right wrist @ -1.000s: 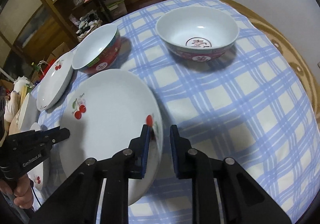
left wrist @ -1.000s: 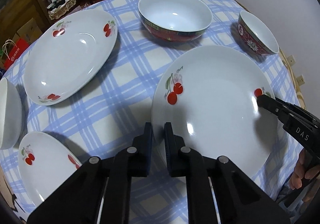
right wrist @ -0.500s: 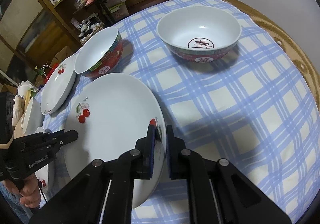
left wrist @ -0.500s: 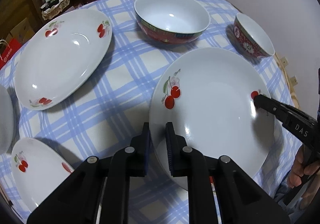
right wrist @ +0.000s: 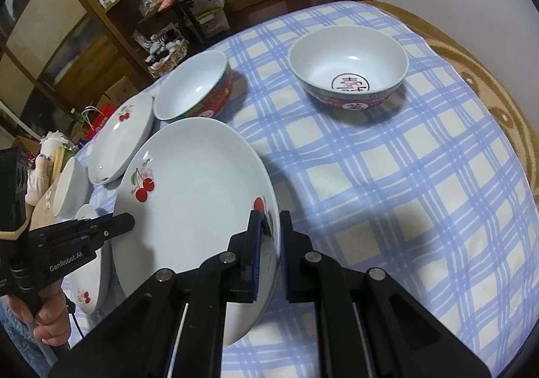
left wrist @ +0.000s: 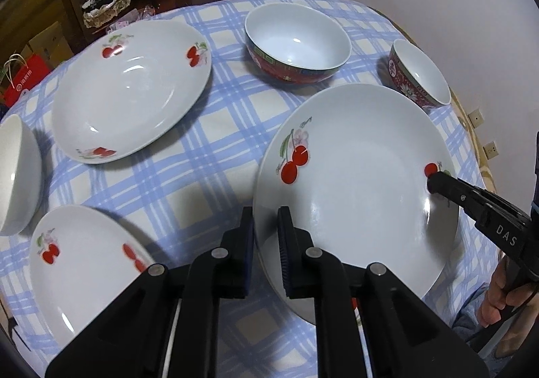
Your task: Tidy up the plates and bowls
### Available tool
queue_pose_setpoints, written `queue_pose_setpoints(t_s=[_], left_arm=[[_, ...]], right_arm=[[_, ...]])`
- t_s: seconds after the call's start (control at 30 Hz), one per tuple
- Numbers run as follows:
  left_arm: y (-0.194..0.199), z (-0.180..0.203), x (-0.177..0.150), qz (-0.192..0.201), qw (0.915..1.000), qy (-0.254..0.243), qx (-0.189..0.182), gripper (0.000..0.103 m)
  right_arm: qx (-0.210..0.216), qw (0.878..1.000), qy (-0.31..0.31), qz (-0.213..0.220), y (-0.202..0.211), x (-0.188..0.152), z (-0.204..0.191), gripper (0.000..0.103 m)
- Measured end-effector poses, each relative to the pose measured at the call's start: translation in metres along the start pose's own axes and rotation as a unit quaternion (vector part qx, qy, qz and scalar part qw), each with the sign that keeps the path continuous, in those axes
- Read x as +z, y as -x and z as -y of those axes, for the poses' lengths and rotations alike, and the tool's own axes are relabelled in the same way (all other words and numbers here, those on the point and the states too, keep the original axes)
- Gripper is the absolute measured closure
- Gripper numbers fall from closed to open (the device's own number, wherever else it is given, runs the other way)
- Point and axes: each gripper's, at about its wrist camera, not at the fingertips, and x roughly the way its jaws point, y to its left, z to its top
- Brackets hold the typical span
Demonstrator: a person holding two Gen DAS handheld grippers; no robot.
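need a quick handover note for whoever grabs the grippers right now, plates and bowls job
Left gripper: shut on the near-left rim of the large cherry plate.
Right gripper: jaws have just been closing, now shut on the same plate's opposite rim. The plate is pinched from both sides and looks tilted, the right side lifted off the checked cloth.
Still lying separately: a second large cherry plate, a smaller cherry plate, a white dish, two red-patterned bowls.
Done: nothing stacked yet.
Left: place this plate, then gather the other plates and the bowls.
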Motion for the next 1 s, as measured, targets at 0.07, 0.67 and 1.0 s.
queue_pose_setpoints(t_s=[0.07,0.67,1.0], left_arm=[[0.008,0.001,-0.004,0.004,1.0000,-0.002,0.001,0.090],[0.051,0.022,-0.051,0.010,0.9999,0.000,-0.011,0.090],[0.050,0.020,-0.076,-0.006,0.9998,0.017,-0.004,0.090]], right_arm=[[-0.001,1.000,0.006,0.003,0.006,-0.003,-0.004,0.092],[0.008,1.000,-0.022,0.017,0.061,-0.047,0.000,0.092],[0.005,1.000,-0.014,0.001,0.061,-0.070,-0.005,0.092]])
